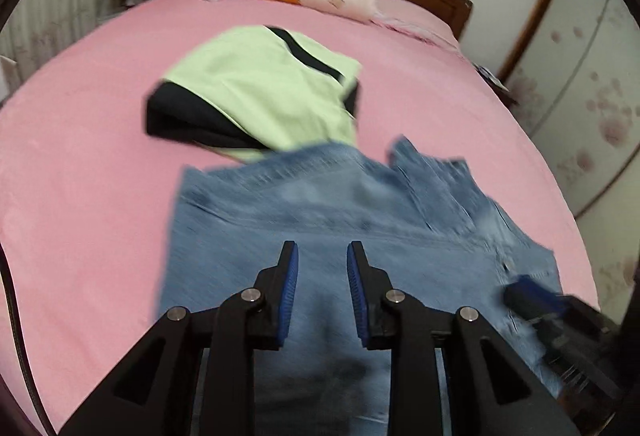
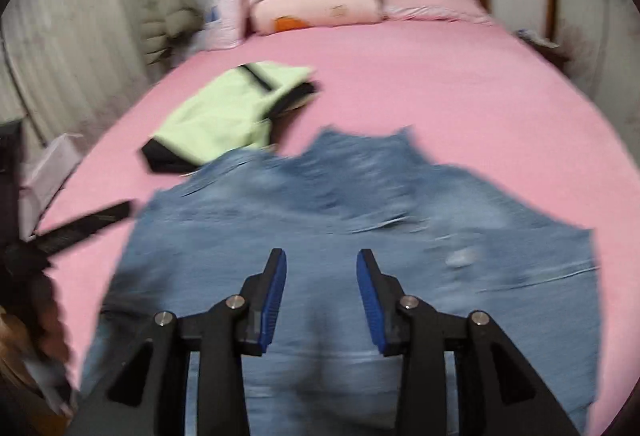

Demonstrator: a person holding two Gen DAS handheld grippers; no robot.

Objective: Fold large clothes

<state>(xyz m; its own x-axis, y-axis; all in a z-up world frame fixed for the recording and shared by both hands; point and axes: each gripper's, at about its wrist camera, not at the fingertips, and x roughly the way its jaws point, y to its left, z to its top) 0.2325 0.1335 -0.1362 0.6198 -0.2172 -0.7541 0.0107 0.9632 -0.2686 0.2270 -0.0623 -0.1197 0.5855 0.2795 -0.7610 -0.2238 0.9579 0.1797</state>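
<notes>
I saw the jeans (image 1: 320,211) lying flat and spread across the pink sheet, faded blue denim, blurred, their ragged far edge at twelve o'clock. At eleven o'clock, its near edge touching or just under the denim, the green garment (image 1: 260,87) lay folded, pale with black trim.
</notes>
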